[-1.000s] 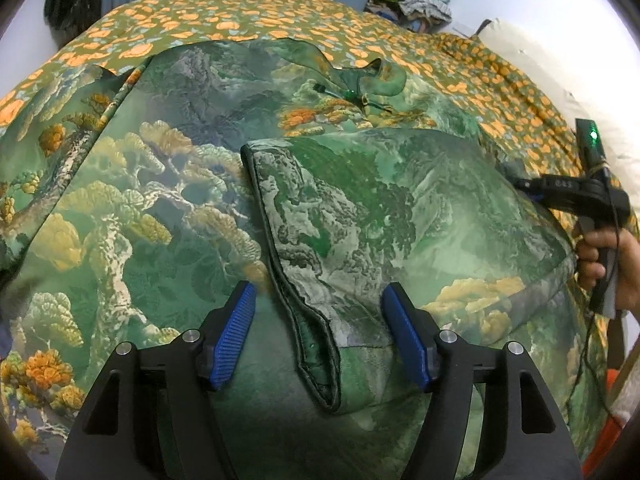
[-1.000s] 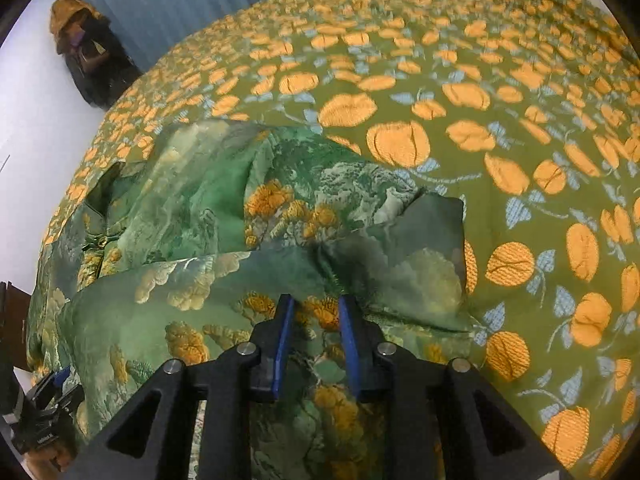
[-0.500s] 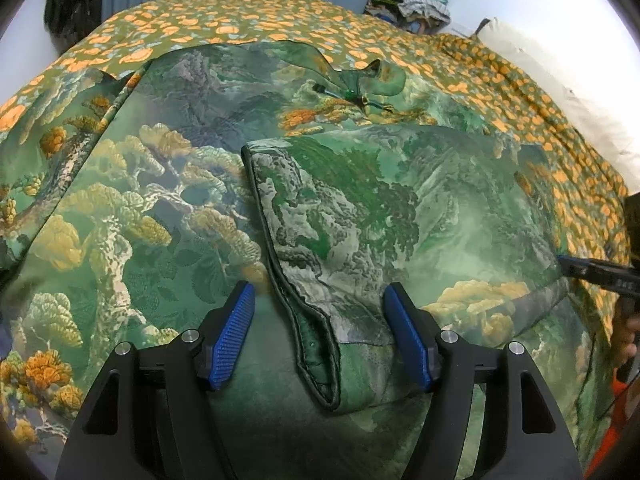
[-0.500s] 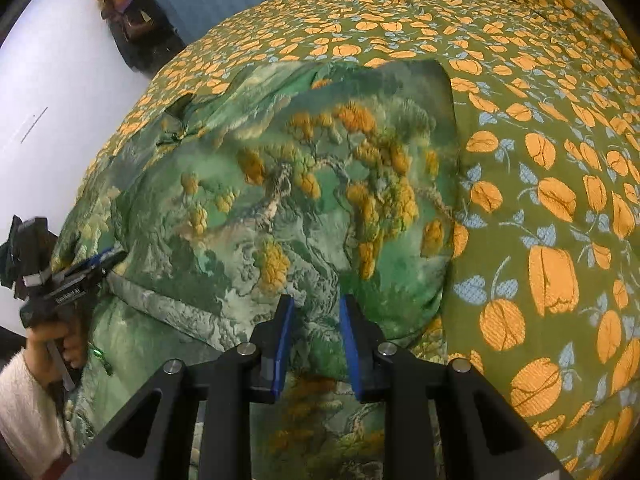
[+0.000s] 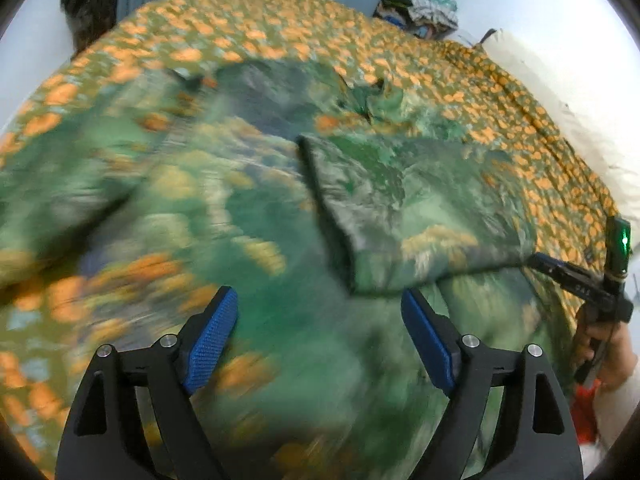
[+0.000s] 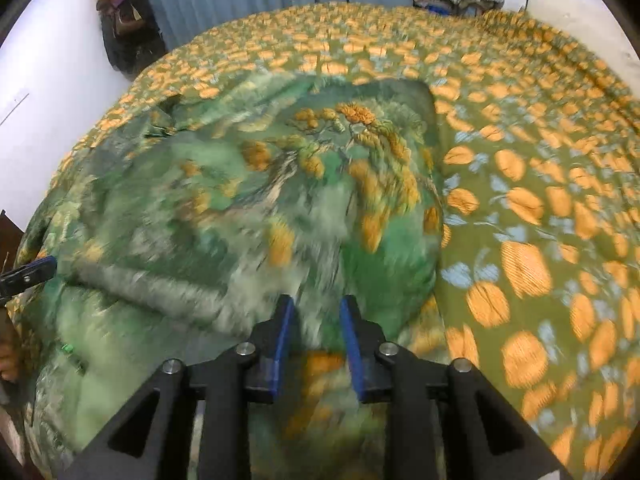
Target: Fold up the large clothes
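The green printed garment [image 6: 248, 200] is lying spread on the bed [image 6: 540, 160], over the orange-flowered bedspread, so that a flat surface is being used for folding. One side panel [image 5: 420, 208] is already being left folded over the middle, its dark hemmed edge running down the centre in the left wrist view; it looks like a first lengthwise fold.

The left gripper [image 5: 320, 336] is being held above the cloth with its fingers [image 5: 212, 336] spread wide, having just been opening; nothing is between them, the folded edge lying just ahead. Likely the panel has been let go there.

The right gripper [image 6: 314, 344] is being held low over the garment's near right side, its fingers [image 6: 282, 340] parted by a narrow gap, also having just been opening. No cloth is seen pinched, though blur is hiding detail.

The opposite side is probably being lined up for folding next.
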`<action>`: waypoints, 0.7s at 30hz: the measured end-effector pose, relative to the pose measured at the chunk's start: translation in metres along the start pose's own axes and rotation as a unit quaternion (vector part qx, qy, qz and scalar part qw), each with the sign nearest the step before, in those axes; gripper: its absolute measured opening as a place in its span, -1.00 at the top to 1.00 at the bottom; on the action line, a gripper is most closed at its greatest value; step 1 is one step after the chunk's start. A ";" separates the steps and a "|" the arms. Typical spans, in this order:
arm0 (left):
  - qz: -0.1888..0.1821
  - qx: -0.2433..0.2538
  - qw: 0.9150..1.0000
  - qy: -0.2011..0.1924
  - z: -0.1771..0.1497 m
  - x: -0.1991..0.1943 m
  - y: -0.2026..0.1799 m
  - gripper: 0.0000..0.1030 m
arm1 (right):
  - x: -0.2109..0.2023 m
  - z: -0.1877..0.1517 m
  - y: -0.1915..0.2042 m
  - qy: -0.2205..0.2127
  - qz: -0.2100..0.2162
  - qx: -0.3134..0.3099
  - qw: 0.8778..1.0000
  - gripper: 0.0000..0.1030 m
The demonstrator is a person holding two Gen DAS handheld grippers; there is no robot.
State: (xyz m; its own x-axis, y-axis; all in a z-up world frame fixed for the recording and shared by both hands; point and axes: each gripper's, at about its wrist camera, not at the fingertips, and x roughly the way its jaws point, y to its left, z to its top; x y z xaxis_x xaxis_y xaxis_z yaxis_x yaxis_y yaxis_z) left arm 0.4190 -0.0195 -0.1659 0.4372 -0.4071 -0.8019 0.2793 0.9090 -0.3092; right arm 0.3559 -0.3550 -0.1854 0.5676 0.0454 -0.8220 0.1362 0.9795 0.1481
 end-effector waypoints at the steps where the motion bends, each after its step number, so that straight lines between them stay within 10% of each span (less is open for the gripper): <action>1: 0.004 -0.003 1.000 -0.011 -0.003 -0.016 0.011 -0.77 | -0.006 -0.003 0.003 -0.005 0.010 0.005 1.000 0.16; 7: 0.064 -0.161 0.982 -0.072 -0.017 -0.085 0.141 -0.91 | -0.056 -0.040 0.040 -0.044 0.041 -0.016 0.998 0.13; 14: 0.045 -0.426 0.895 -0.123 -0.053 -0.091 0.273 -0.90 | -0.076 -0.068 0.068 -0.051 0.065 0.008 0.997 0.13; 21: 0.030 -0.529 0.827 -0.187 -0.059 -0.071 0.326 -0.88 | -0.081 -0.074 0.089 -0.046 0.068 -0.023 0.996 0.13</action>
State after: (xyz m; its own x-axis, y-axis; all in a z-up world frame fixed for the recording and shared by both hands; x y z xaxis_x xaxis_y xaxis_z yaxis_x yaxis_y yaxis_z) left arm 0.4287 0.3112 -0.2399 0.7118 -0.1777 -0.6795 -0.5714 0.4162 -0.7073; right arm 0.2618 -0.2572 -0.1469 0.6504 0.1613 -0.7423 0.0175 0.9737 0.2270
